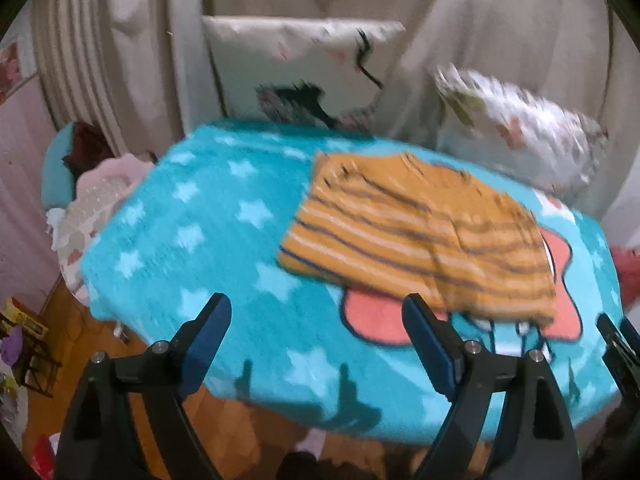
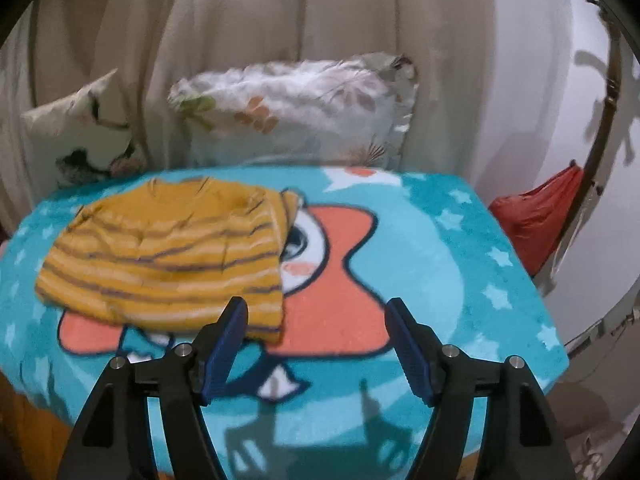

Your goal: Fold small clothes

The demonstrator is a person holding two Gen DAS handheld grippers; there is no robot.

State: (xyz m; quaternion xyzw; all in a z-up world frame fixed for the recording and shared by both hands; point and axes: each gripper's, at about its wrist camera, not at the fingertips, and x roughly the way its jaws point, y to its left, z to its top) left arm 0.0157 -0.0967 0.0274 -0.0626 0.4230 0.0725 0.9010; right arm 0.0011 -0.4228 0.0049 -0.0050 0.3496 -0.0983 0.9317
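A small mustard-yellow shirt with dark and pale stripes (image 1: 416,236) lies folded flat on a turquoise star blanket (image 1: 192,240) that covers the table. In the right wrist view the same striped shirt (image 2: 160,260) rests left of centre on the blanket (image 2: 440,260), partly over its orange cartoon figure. My left gripper (image 1: 316,314) hangs open above the blanket's near edge, with nothing between its fingers. My right gripper (image 2: 316,316) is also open and empty, just in front of the shirt's near right corner. Part of the right gripper (image 1: 618,340) shows at the left wrist view's right edge.
Two patterned pillows (image 2: 292,116) (image 1: 304,68) lean against beige curtains behind the table. A red bag (image 2: 536,220) sits at the right. A pile of pale clothes (image 1: 96,200) lies at the left. Wooden floor (image 1: 232,432) shows below the blanket's front edge.
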